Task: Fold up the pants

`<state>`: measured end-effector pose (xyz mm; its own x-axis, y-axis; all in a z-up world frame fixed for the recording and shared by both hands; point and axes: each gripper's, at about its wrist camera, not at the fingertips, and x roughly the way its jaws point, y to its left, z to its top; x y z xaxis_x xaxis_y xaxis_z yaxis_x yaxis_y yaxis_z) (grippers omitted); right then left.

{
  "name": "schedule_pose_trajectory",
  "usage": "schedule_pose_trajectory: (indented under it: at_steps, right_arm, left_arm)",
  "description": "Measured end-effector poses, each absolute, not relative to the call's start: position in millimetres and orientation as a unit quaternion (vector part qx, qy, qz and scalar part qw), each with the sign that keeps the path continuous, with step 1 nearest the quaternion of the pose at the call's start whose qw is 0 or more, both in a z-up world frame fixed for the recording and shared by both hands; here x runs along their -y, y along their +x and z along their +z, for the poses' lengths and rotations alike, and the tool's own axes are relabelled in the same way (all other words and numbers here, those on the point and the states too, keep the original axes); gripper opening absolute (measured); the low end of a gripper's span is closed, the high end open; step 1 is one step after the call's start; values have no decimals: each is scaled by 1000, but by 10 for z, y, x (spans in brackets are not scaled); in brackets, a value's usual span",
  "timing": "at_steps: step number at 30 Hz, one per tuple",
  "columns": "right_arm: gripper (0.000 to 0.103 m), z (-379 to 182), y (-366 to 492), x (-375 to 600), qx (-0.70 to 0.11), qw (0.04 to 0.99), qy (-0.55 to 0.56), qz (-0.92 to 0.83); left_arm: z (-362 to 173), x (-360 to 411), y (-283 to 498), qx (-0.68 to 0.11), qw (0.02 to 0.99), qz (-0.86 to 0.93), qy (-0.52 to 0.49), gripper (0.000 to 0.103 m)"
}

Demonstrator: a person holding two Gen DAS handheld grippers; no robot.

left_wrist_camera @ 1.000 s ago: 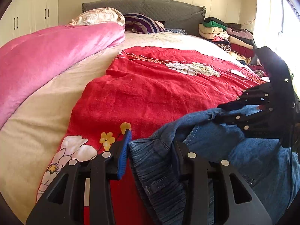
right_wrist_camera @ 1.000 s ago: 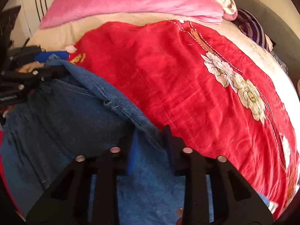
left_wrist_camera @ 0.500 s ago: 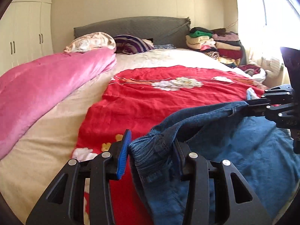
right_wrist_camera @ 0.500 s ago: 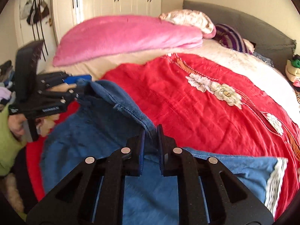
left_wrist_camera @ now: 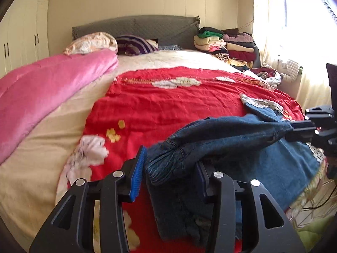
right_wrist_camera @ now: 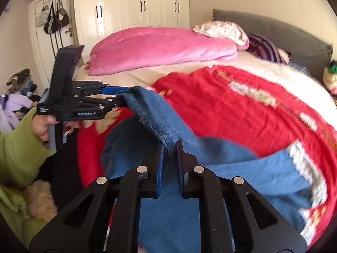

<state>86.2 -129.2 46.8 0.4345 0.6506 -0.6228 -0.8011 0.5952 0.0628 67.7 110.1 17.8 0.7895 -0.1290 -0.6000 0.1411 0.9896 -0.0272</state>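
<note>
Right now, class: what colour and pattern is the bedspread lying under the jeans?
Red bedspread with white flowers, clearest in the left wrist view.

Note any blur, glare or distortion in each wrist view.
Left wrist view: window blown out white at right, red blanket fairly sharp, fisheye bends the walls. Right wrist view: motion blur smears the red blanket's flowers and the jeans; the right gripper stays sharp.

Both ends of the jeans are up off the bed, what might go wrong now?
The left hand-held gripper holds a thick bunched wad of jeans; it may slip out. The right hand-held gripper pinches only a thin edge. The lace hem lies on the red blanket and could drag it.
</note>
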Motion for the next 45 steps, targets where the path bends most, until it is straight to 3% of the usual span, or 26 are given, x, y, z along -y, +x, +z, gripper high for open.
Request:
schedule_pose_trajectory:
  at_steps: [8,17,30,36,42,45]
  right_arm:
    - [6,242,534,1264,-331,825,-131,438]
    - [6,-82,317,1121,-355,809,-176,434]
    - [6,-130,204,1084,-348,801,-186,450]
    - [6,-212,148,1021,-354,790,-200,458]
    - [6,-312,141,1032,-367,786,-196,457]
    - [9,-321,137,1059,-379,778,-196,461]
  left_arm:
    - [97,-1099,428,-343,936,-78,4,42]
    - [-110,-1224,347,-402,913,-65,-15,57]
    - [145,-1613,78,-375,923,-35,-83,57]
    - [242,-1308,203,-352,928,-82,-93,57]
    - [-219,-1024,467,-422,906,-39,-19,57]
    - [-476,-1058,495,-454,887,-59,-54,58]
